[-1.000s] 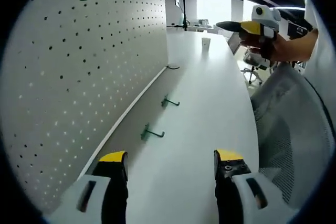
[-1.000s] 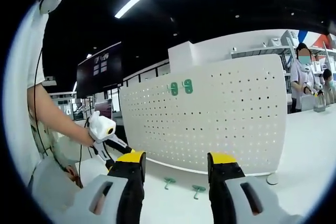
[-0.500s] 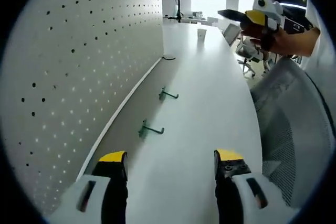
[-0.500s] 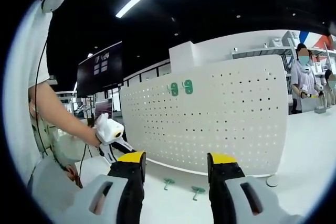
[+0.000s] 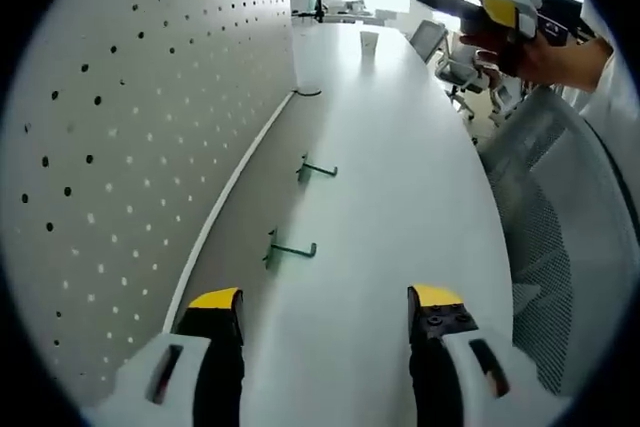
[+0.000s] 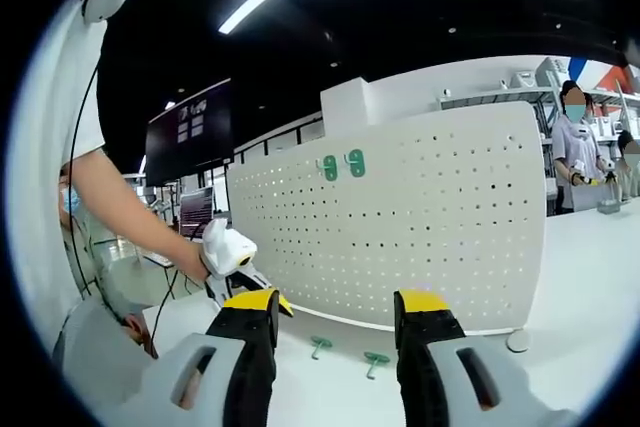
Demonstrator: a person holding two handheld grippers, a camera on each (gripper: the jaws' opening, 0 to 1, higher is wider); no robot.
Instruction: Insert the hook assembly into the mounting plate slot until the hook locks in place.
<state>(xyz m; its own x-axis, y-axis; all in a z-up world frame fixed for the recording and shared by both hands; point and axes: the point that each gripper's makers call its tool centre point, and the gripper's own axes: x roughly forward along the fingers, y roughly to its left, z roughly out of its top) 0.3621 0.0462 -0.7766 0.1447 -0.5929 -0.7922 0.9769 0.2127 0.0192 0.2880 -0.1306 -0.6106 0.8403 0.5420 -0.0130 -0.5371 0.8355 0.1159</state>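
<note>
Left tongs (image 5: 325,312) advanced, open, empty; green hooks (image 5: 290,248) lie ahead on table (image 5: 400,197).

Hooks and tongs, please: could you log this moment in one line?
left tongs: open, empty | right tongs: open, empty | two green hooks on table | pegboard upright

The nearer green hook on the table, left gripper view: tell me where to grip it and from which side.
Probably grip the nearer green hook by its thin shaft, coming down from above. It lies flat on the table, base plate toward the pegboard, and the left gripper stands open before it.
</note>
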